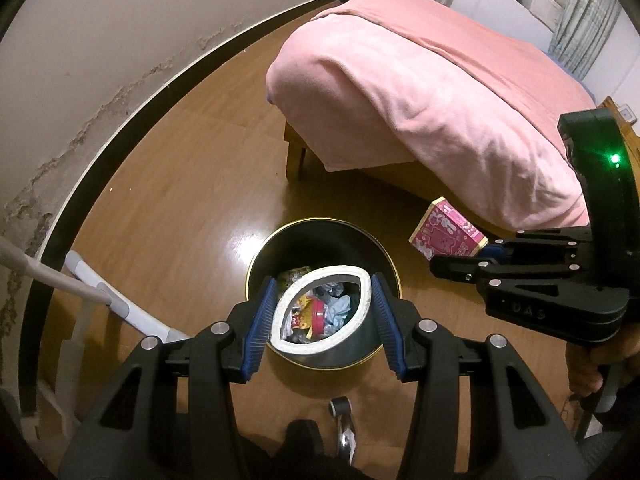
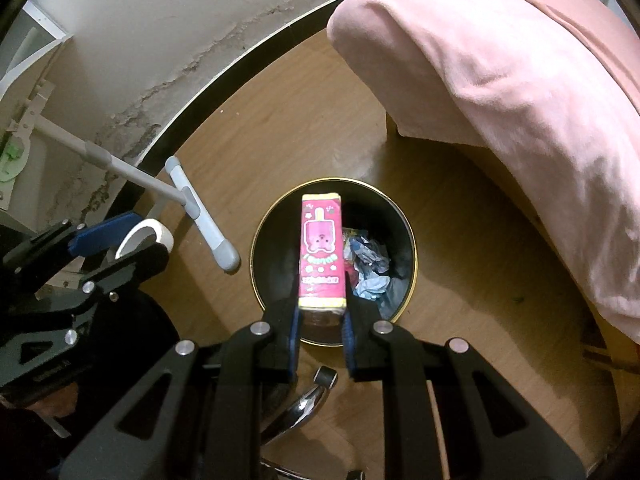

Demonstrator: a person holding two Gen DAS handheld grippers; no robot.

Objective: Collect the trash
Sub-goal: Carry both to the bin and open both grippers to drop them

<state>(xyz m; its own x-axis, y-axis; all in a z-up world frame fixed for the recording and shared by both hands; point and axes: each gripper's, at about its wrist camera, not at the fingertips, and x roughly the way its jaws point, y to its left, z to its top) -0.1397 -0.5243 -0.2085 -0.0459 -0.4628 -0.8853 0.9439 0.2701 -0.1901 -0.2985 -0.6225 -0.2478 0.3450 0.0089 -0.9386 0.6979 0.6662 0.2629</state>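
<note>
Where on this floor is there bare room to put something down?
Bare wood floor lies open between the wall and the bed, beyond the bin. A smaller patch sits between bin and bed. It is crowded near the mop beside the bin, at the chair leg below the fingers, and inside the bin, which holds trash.
</note>
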